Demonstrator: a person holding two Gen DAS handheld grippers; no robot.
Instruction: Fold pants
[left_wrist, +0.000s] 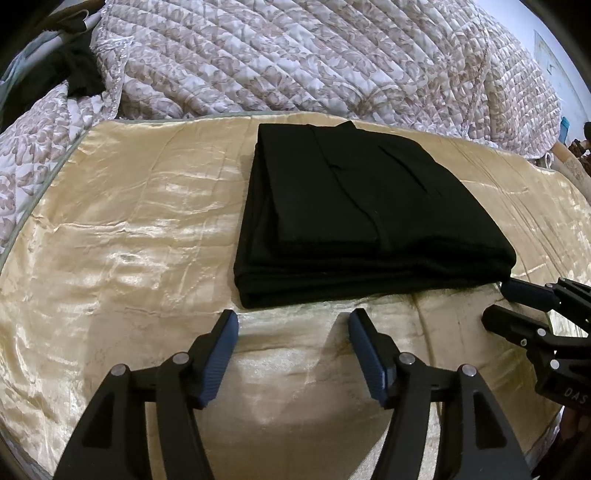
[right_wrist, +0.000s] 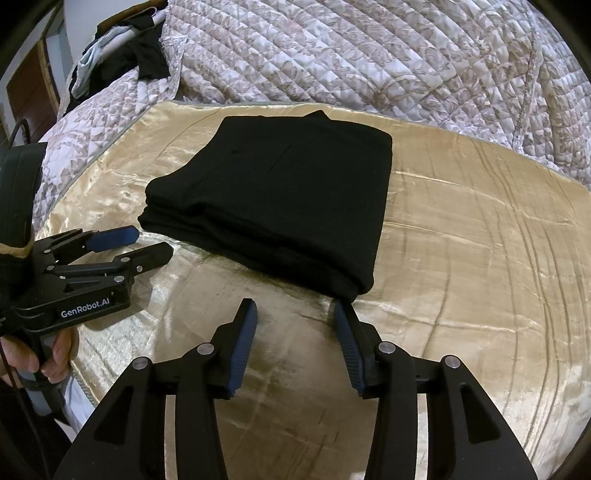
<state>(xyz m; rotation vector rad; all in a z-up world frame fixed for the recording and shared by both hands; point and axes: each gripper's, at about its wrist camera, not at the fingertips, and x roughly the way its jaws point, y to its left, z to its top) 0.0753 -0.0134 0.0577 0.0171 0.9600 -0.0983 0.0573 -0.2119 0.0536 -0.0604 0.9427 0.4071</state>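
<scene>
The black pants (left_wrist: 365, 218) lie folded in a compact rectangular stack on a shiny gold satin cloth (left_wrist: 122, 236); they also show in the right wrist view (right_wrist: 280, 199). My left gripper (left_wrist: 293, 319) is open and empty, just short of the stack's near edge. It also shows from the side in the right wrist view (right_wrist: 153, 242). My right gripper (right_wrist: 293, 310) is open and empty, near the stack's near right corner. It shows at the right edge of the left wrist view (left_wrist: 496, 301).
A quilted floral bedspread (left_wrist: 332, 59) is bunched behind the gold cloth (right_wrist: 480, 258). Dark clothes (right_wrist: 144, 55) are piled at the far left. The bed's edge runs along the left (right_wrist: 77, 373). A hand (right_wrist: 40, 354) holds the left gripper's handle.
</scene>
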